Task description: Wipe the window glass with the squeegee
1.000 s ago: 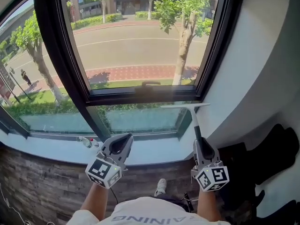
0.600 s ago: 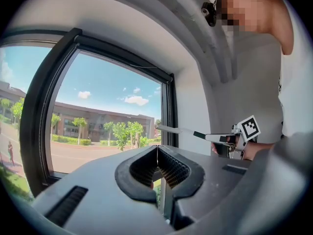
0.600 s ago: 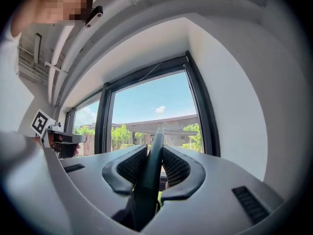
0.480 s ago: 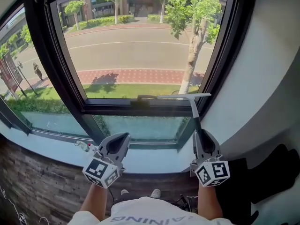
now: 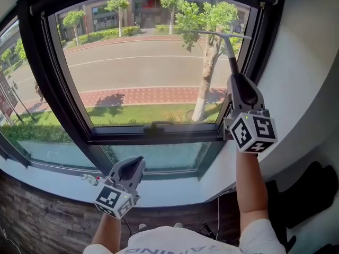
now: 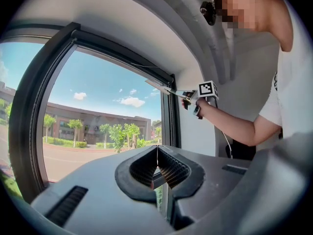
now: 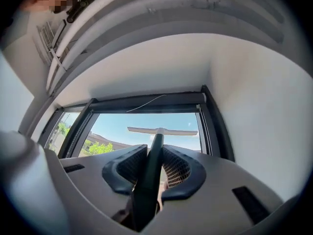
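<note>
The right gripper [image 5: 234, 76] is now much higher than one second ago: then it was low in front of the sill [image 5: 175, 190], and now the arm is stretched up beside the right side of the frame. Its jaws are clamped on the dark handle of the squeegee [image 5: 216, 34], and the right gripper view shows the handle running between them up to the pale blade. The blade has travelled from the small lower pane up to the top right part of the window glass [image 5: 132, 67], close under the upper frame. I judge that this prepares a downward pull over the big pane. The left gripper [image 5: 133, 166] hangs low near the sill, its jaws pressed together on nothing.
</note>
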The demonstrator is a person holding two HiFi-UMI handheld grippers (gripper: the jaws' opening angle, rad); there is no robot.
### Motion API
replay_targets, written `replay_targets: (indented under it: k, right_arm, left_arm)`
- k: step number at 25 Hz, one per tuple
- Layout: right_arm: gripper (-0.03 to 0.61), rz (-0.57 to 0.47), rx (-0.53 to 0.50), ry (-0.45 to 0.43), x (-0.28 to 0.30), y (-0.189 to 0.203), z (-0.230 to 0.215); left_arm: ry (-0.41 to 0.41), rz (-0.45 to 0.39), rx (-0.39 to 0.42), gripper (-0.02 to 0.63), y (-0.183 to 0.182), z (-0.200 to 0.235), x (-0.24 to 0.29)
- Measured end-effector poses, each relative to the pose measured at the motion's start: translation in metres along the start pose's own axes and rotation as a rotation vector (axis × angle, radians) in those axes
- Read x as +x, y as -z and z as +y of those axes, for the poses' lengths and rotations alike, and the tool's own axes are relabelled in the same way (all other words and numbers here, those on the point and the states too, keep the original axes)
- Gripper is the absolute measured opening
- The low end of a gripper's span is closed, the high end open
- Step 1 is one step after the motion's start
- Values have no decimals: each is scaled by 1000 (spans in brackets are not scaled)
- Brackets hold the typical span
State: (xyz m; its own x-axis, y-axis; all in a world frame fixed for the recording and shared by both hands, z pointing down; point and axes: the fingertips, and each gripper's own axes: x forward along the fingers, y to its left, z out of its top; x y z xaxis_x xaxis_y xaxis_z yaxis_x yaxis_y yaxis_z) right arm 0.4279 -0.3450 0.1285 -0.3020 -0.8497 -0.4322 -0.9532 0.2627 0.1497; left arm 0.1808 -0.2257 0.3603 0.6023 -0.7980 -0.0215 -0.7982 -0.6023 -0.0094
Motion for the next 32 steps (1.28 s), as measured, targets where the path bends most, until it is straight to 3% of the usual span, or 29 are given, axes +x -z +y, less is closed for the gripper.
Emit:
replay_targets:
  k: [7,14,32]
  right_arm:
    - [100,-43,-68,71,81,-36,-26]
    - [100,-83,-22,90,113,-53,-45]
    - [100,-75,-41,116,131,-34,-49]
  left_arm:
    - [-10,-1,0,18,2,24,0]
    - [-16,-3,-1,17,3,32,1]
    - [-30,15,-2,17,8,38,-5]
